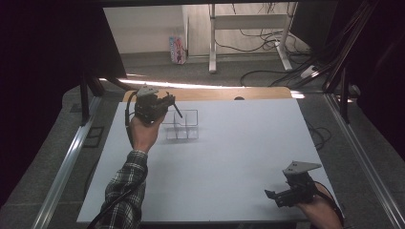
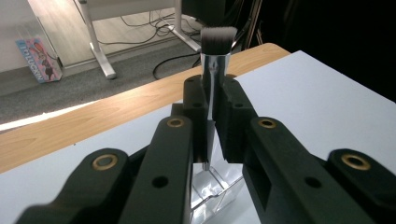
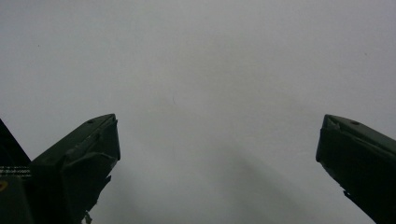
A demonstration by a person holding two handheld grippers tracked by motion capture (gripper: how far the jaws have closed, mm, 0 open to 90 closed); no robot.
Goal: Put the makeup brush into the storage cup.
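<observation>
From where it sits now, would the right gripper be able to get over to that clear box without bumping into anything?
Probably yes. The right gripper rests near the table's front right corner with its jaws open and empty, and bare white tabletop lies between it and the clear box. But the left gripper holds a brush over the box, crowding it.

A white worktop lies over a light wood-grain board whose tan edge shows at the far side. The left gripper is matte black with brass-coloured rivets, its jaws closed on a makeup brush with a shiny silver ferrule and dark grey bristles paler at the tips, above a clear, colourless organiser. The person's sleeve is a dark-and-white plaid, and the right gripper is black with a grey plate on top.
</observation>
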